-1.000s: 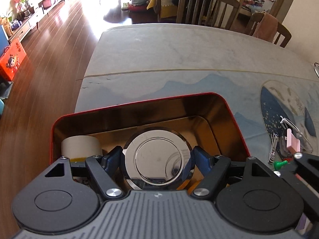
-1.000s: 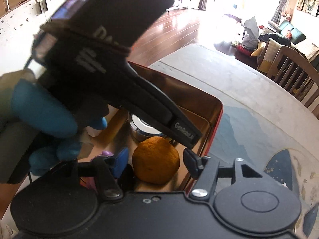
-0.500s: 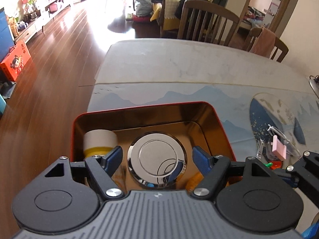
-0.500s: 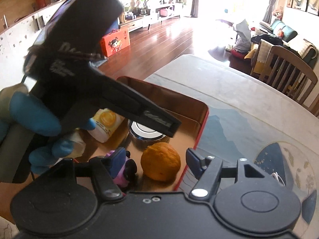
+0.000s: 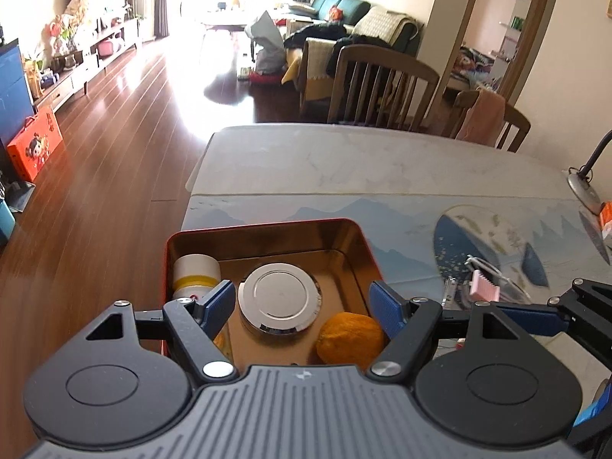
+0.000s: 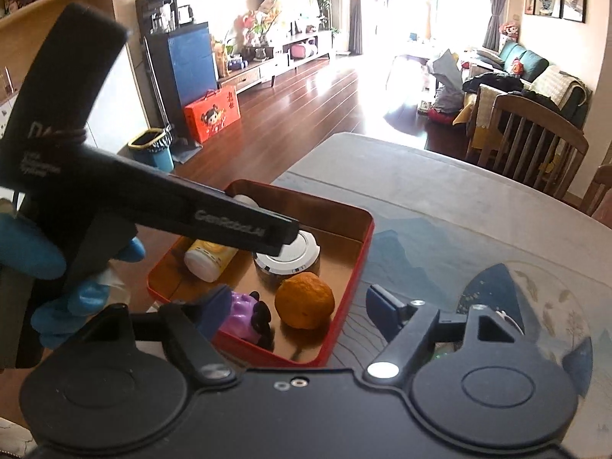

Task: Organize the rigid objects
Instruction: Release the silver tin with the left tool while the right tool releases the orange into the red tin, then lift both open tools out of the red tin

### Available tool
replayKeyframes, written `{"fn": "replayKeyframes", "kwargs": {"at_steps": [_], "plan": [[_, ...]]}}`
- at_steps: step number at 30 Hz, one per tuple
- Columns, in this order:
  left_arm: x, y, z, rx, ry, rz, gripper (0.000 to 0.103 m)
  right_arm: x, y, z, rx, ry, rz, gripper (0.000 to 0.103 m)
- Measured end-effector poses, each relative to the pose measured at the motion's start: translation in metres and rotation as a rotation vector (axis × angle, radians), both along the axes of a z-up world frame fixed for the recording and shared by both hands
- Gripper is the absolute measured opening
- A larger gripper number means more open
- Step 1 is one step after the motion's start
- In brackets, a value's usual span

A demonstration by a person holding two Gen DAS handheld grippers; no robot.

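Observation:
A red tin (image 5: pixel 264 225) with a gold inside stands at the table's left edge. It holds a silver-lidded jar (image 5: pixel 279 298), an orange (image 5: pixel 350 340), a white and yellow bottle (image 5: pixel 195 271) on its side and a purple toy (image 6: pixel 244 315). My left gripper (image 5: pixel 302 300) hovers open above the jar, its pads apart from it. In the right wrist view its black body (image 6: pixel 237 222) crosses over the tin, held by a blue-gloved hand (image 6: pixel 30 252). My right gripper (image 6: pixel 298 306) is above the orange (image 6: pixel 304 300) with its jaws opening; the pads do not touch the fruit.
On the patterned mat right of the tin lie a pink comb (image 5: pixel 485 290) and small metal items. A lamp base (image 5: pixel 581 187) stands at the far right. Wooden chairs (image 5: pixel 382 88) line the far side. The table's left edge drops to the wooden floor (image 5: pixel 95 191).
Both grippers have risen and drawn back from the tin. The jar and the orange stay in it and look smaller. The right jaws have widened.

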State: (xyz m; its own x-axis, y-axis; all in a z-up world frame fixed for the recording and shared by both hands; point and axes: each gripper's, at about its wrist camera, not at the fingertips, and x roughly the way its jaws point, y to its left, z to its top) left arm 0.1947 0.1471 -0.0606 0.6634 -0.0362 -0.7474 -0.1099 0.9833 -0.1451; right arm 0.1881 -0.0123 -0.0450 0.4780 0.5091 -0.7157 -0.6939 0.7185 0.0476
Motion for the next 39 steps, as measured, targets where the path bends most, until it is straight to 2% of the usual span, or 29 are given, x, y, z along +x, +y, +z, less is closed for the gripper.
{"fn": "replayKeyframes", "kwargs": {"at_steps": [18,23,29,35,39], "plan": [[-0.049,-0.044,0.031,0.014,-0.1,-0.02,0.082,-0.026,-0.084,0.022,0.107,-0.052,-0.108,0.1],[-0.059,-0.066,0.038,0.074,-0.147,-0.009,0.086,-0.029,-0.11,0.017,0.125,-0.061,-0.122,0.103],[-0.06,-0.087,0.038,0.052,-0.153,-0.018,0.087,-0.032,-0.144,0.007,0.13,-0.054,-0.139,0.103],[-0.056,-0.112,0.026,0.031,-0.13,-0.03,0.087,-0.034,-0.177,-0.013,0.126,-0.005,-0.162,0.103],[-0.051,-0.131,0.018,0.029,-0.112,-0.04,0.087,-0.033,-0.189,-0.025,0.112,0.025,-0.14,0.103]]}}
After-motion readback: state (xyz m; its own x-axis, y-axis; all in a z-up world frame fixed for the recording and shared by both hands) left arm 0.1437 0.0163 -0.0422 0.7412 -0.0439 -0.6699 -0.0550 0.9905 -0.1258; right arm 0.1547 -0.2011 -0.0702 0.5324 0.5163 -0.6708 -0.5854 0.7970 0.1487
